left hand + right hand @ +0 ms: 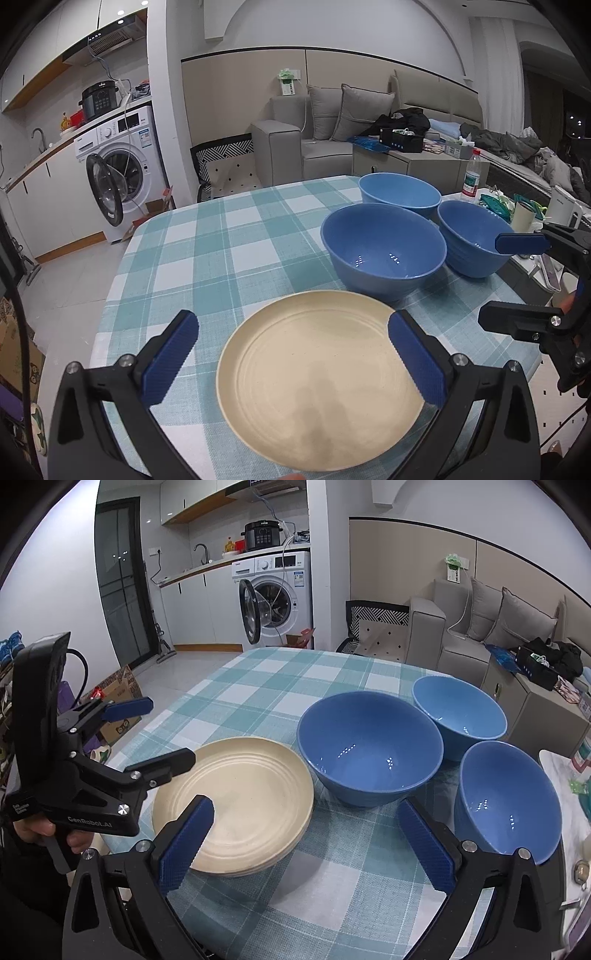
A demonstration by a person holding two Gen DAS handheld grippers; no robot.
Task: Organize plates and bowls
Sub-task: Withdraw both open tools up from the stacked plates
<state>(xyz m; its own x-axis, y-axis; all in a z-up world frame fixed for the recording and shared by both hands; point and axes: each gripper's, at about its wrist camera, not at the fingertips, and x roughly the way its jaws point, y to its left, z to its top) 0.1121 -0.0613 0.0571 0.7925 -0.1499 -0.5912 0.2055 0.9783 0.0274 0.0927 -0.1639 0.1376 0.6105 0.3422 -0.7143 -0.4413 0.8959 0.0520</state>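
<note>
From the left wrist, the left gripper point(293, 356) hangs spread wide and empty above the cream plates point(317, 380) on the table point(207, 236), three blue bowls point(384, 251) grouped beyond. From the right wrist, the right gripper point(306, 843) is likewise spread and empty, between plates point(236, 805) and nearest bowl point(508, 801). The plates look stacked; next probably comes nesting the bowls, which calls for closing on a rim.

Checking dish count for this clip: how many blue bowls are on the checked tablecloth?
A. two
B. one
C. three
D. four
C: three bowls stand apart, unstacked, beside the cream plate on the tablecloth.
</note>
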